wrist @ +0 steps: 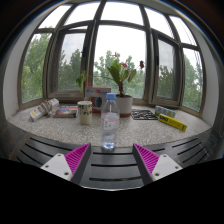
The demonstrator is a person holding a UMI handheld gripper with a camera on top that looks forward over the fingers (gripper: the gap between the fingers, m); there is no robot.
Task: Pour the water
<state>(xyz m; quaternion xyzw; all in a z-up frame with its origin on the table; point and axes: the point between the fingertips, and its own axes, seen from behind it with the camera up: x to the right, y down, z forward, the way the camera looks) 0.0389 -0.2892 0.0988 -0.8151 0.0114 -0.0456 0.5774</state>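
Note:
A clear plastic water bottle (110, 121) with a label band stands upright on the pale stone windowsill (60, 131), just ahead of my fingers and centred between them. My gripper (112, 160) is open, its two magenta pads (77, 158) spread wide, and nothing is between them. A tin can (85, 111) stands a little behind and left of the bottle.
A potted plant in a white pot (124, 103) stands behind the bottle by the bay window. A bottle lying on its side (44, 109) is at the left, with a yellow box (172, 122) and a dark flat item (143, 115) at the right.

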